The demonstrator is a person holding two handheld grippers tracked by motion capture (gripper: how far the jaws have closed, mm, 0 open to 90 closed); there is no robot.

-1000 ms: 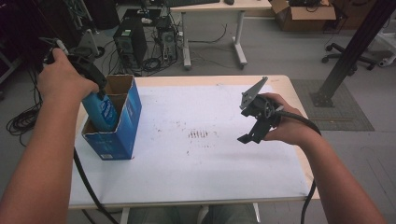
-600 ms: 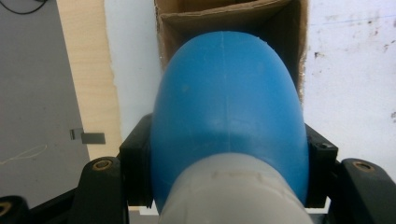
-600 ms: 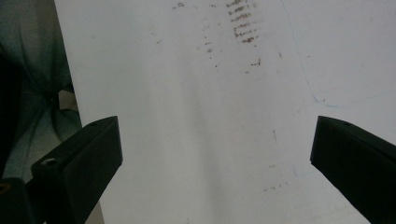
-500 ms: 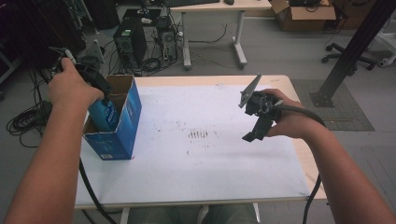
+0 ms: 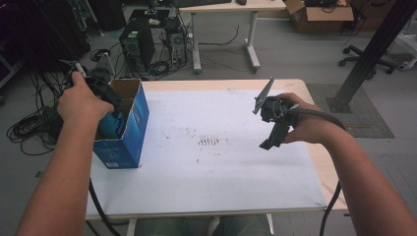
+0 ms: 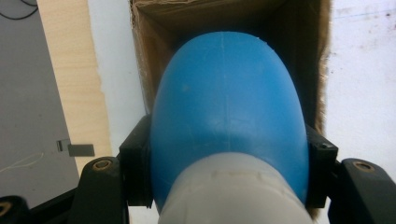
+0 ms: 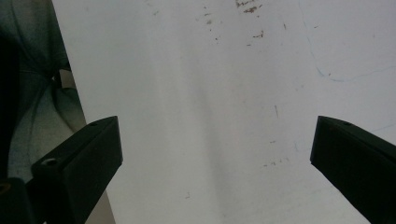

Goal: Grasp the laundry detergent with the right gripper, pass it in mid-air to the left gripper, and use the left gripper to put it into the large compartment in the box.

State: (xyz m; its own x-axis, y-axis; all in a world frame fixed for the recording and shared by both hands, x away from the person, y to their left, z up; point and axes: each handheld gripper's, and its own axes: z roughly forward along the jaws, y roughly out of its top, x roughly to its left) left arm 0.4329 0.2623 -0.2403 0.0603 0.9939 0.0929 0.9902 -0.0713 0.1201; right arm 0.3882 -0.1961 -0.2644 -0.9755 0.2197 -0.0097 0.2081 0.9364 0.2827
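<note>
Two jaws of our left gripper (image 6: 224, 186) pinch a blue bottle (image 6: 229, 107) at its widest part w/ base inside the cardboard box (image 6: 149, 56): smooth, prob. light, slippery plastic; right gripper (image 7: 215, 154) wide open, empty.

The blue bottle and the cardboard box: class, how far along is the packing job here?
Done: the left gripper has the blue bottle clamped between its fingers. In hand: the bottle sits partway inside the open box. Left: letting go. The right gripper hangs open over the table, holding nothing.
</note>
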